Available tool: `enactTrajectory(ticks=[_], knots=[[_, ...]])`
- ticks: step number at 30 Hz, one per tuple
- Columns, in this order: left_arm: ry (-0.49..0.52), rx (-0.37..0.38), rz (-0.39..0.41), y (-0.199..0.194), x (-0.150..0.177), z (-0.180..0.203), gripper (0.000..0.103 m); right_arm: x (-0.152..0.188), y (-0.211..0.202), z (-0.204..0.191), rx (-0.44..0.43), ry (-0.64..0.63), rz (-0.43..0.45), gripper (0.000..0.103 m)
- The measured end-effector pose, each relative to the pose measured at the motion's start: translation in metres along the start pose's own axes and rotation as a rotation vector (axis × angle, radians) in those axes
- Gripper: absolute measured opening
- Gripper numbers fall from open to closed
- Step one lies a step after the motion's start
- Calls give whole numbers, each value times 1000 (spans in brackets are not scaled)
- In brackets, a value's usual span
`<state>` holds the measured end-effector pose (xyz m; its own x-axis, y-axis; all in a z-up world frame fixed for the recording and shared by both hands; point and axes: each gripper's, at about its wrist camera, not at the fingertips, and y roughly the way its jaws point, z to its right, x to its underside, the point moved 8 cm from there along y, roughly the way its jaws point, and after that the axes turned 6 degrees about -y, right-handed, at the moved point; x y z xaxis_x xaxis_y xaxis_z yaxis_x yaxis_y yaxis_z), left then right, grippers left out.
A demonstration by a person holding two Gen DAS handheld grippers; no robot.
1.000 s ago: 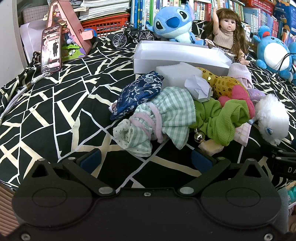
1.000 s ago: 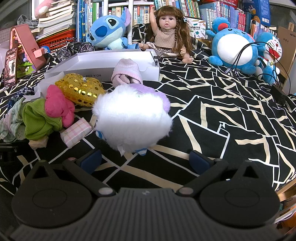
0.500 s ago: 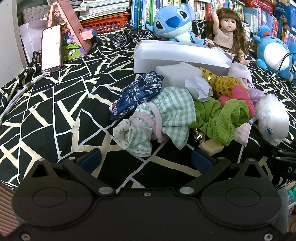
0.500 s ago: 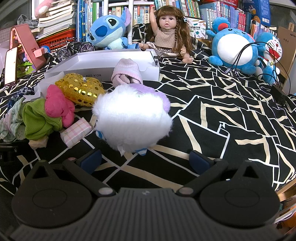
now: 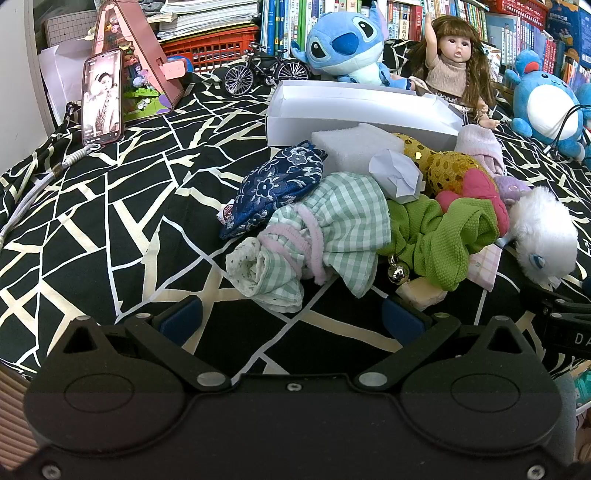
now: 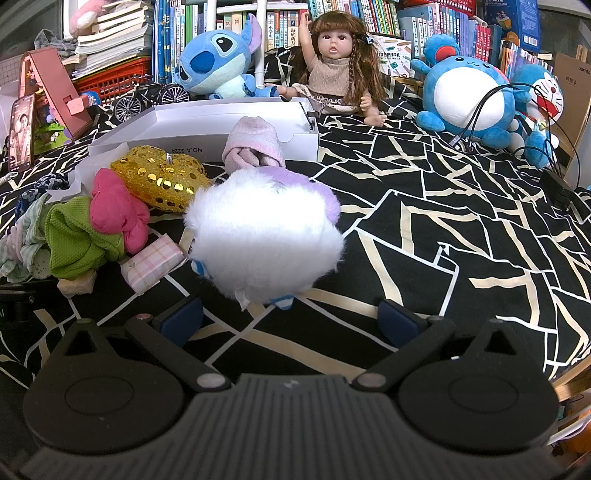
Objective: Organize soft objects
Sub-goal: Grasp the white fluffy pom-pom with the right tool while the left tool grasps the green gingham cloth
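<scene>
Both the left gripper [image 5: 291, 315] and the right gripper [image 6: 291, 317] stood spread wide, grasping nothing. Only the left wrist view showed the green-checked cloth bundle [image 5: 325, 236] heaped before the white cardboard box [image 5: 354, 110]; the right showed the fluffy white plush toy [image 6: 264, 236] just ahead.

White box [image 6: 236, 142], front wall: printed "NO.A-2224", seen upside down in right wrist view. Black gripper body [image 5: 570, 334] at right edge of left wrist view: white letters "DA", remainder cut off by frame. Brown carton [image 6: 569, 79] at far right: small dark print, too small to read. Book spines [image 6: 373, 20] along shelf: lettering present, illegible.
</scene>
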<state>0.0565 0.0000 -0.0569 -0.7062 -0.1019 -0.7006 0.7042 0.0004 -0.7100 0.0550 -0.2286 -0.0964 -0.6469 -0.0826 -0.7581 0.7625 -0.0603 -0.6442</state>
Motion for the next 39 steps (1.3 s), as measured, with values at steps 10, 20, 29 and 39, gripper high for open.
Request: enactTrajectory(ticks=[10, 20, 29, 39], knots=[[0, 0, 0, 0, 0, 0, 103, 0, 0, 0, 0, 0, 0, 103], [0, 0, -1, 0, 0, 0, 103, 0, -1, 1, 0, 0, 3, 103], [-1, 17, 6, 1, -1, -4, 103, 0, -3, 3, -8, -9, 43, 103], [9, 27, -3, 5, -3, -9, 103, 4, -3, 1, -5, -6, 112, 103]])
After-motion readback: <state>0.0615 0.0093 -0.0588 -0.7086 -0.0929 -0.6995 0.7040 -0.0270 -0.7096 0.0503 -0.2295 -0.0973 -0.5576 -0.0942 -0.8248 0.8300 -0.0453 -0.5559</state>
